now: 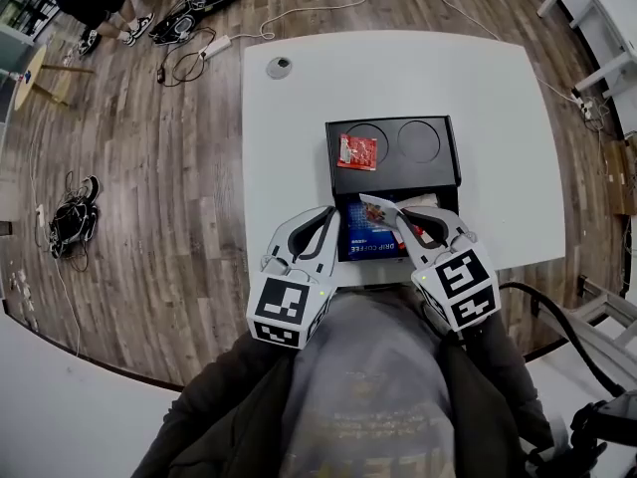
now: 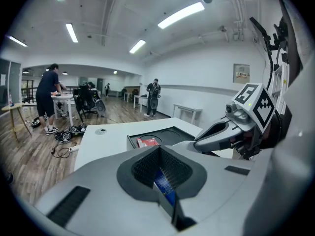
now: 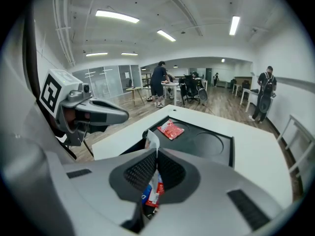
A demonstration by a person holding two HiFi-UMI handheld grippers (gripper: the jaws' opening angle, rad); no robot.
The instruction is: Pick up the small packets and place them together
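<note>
Pinching a small, flat white-and-red packet [image 1: 381,207] in the right gripper [image 1: 403,219] at the near edge of the black plastic tray [image 1: 438,175], we hold it raised to join the red foil packet [image 1: 357,151] inside.

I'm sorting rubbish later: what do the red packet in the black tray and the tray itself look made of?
The red packet is probably thin plastic or foil film with a glossy finish; its surface is crinkled and catches light. The black tray is likely moulded plastic, smooth with a dull sheen; two round recesses are formed into it. Neither can be told for certain.
</note>
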